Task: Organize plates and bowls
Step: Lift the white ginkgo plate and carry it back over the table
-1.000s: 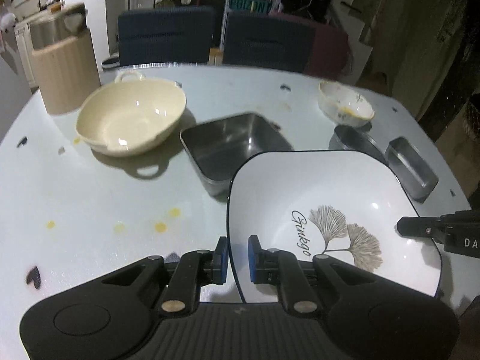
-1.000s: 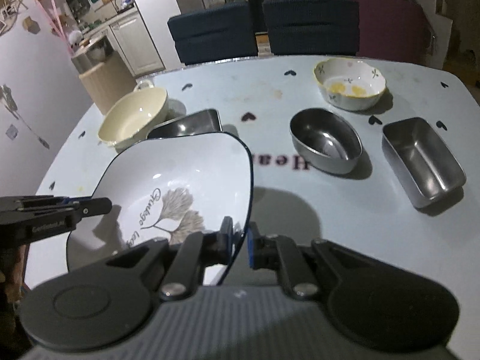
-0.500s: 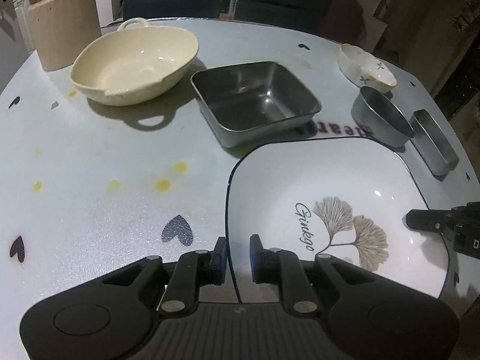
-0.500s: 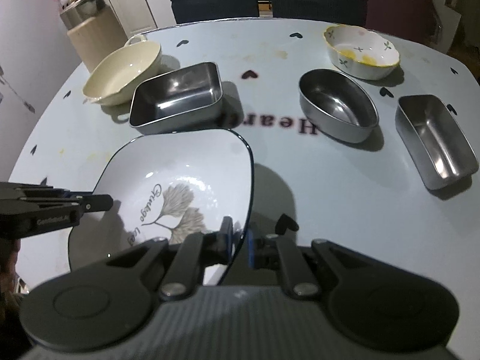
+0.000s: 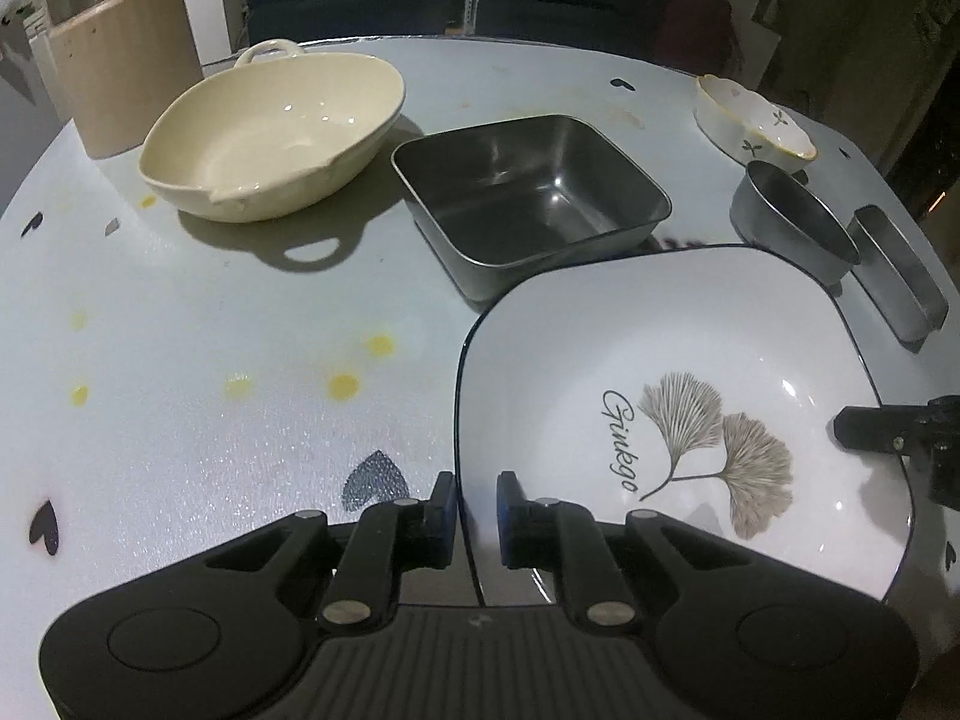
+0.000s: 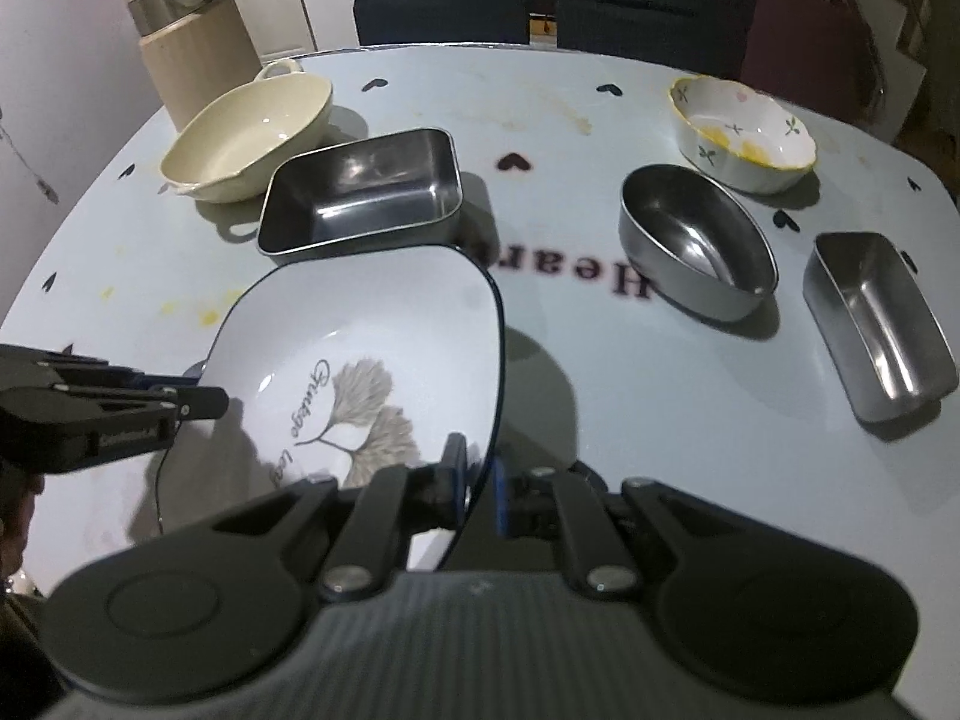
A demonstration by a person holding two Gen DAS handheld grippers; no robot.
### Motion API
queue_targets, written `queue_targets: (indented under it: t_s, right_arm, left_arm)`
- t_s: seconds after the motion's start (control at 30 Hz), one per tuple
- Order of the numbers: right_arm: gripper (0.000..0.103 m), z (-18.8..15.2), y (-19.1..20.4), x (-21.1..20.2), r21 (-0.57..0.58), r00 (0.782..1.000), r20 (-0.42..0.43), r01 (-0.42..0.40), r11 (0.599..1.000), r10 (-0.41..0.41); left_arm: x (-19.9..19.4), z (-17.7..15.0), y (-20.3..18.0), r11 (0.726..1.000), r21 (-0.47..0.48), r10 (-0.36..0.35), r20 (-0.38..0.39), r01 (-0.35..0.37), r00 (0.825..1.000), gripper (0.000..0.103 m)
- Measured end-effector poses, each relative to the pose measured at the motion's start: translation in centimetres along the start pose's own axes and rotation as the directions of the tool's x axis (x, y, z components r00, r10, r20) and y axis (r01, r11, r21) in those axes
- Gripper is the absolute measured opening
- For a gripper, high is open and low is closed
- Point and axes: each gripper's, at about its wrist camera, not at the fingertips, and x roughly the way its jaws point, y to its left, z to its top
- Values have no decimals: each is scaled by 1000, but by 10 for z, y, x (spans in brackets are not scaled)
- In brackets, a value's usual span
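Observation:
A white square plate (image 5: 660,360) (image 6: 372,324) with a dark rim and a ginkgo print hangs just above the table, held from both sides. My left gripper (image 5: 476,504) has the plate's left rim between its pads, and its jaws are closing on it. My right gripper (image 6: 480,474) is shut on the opposite rim. Each gripper's tip shows at the far side of the plate in the other's view. Behind the plate sit a square steel tray (image 5: 528,192) (image 6: 360,198) and a cream handled bowl (image 5: 270,126) (image 6: 246,138).
To the right stand an oval steel bowl (image 6: 696,240), a narrow steel tin (image 6: 876,324) and a flowered ceramic bowl (image 6: 744,132) with yellow residue. A beige canister (image 5: 120,78) stands at the table's far left edge. Dark chairs (image 6: 654,0) line the far side. Yellow spots (image 5: 342,384) mark the tabletop.
Both grippers have sunk toward the table with the plate between them. They tilted further down, and the plate now hangs lower, close in front of the steel tray.

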Motion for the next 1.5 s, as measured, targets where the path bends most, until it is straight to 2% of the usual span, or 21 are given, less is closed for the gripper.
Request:
queue_targets:
  t_s: [0.6,0.97,1.07,1.5]
  right_arm:
    - [13,2,-10,16,39,997,-77,-11,999,14]
    - [17,-2,-10,32,10,993,-114,17,1000,-16]
    - [18,-1,-10,32,8,994,-112,16,1000,-15]
    - [18,-1,-12,32,16,993,-114,10,1000,-8]
  left_arm:
    - [-5,2,-4,999,30,-13,7,13,1000,14]
    - [-7,3,-4,999,45,-26,3,26,1000,14]
    - [-3,2,-6,998,50,-23,-19,24,1000,14]
    - [-3,3,-6,999,48,-22,-28,24,999,14]
